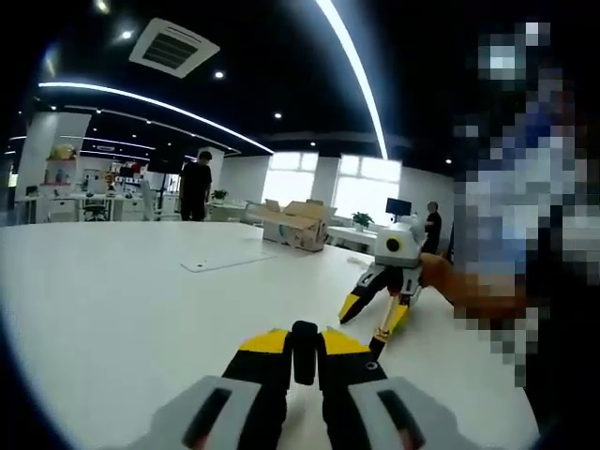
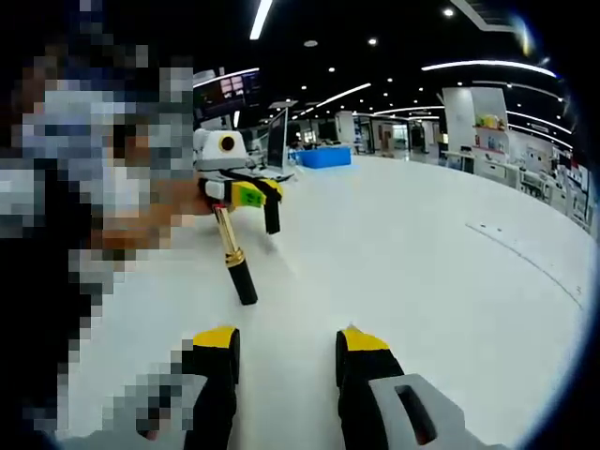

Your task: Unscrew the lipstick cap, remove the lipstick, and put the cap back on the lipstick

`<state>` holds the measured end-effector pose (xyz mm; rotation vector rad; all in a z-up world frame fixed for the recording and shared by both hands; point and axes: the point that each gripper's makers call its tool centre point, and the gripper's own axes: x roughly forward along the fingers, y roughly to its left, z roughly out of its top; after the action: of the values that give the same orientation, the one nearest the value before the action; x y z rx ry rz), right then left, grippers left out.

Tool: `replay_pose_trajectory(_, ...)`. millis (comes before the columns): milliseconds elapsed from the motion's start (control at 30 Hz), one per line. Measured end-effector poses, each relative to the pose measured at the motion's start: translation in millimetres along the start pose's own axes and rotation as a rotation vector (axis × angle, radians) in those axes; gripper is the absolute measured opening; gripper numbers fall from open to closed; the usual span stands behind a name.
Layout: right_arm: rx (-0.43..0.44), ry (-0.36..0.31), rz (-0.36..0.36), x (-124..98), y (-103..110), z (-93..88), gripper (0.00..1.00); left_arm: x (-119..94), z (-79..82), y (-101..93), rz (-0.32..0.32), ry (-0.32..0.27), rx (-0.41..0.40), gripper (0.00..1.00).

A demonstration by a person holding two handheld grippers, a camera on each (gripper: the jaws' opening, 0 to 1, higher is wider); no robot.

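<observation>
White table [image 2: 422,281]; left claw [image 2: 246,194] grips lipstick [image 2: 234,258]; right claw [image 2: 286,352] apart.

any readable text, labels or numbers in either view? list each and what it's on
None can be read.
Lipstick held in the left tongs: gold and black, no legible marking.
Cardboard box on the table: no print can be made out.
Flat sheet on the table: blank or too blurred to tell.
Wall screens and shelf displays in the background: too small and blurred.
</observation>
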<state>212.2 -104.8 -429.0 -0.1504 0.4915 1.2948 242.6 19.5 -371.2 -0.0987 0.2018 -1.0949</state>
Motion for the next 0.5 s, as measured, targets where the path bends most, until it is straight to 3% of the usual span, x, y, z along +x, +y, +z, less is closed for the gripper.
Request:
replay_pose_trajectory(167, -0.003, -0.034, -0.003, 0, 1, 7.4, 0.40, -3, 6.6, 3.0, 0.006, -0.033, -0.017, 0.13)
replay_pose_trajectory(500, -0.006, -0.018, -0.009, 1, -4, 2.9, 0.40, -6, 23.3, 1.0, 0.004, -0.108, -0.016, 0.13)
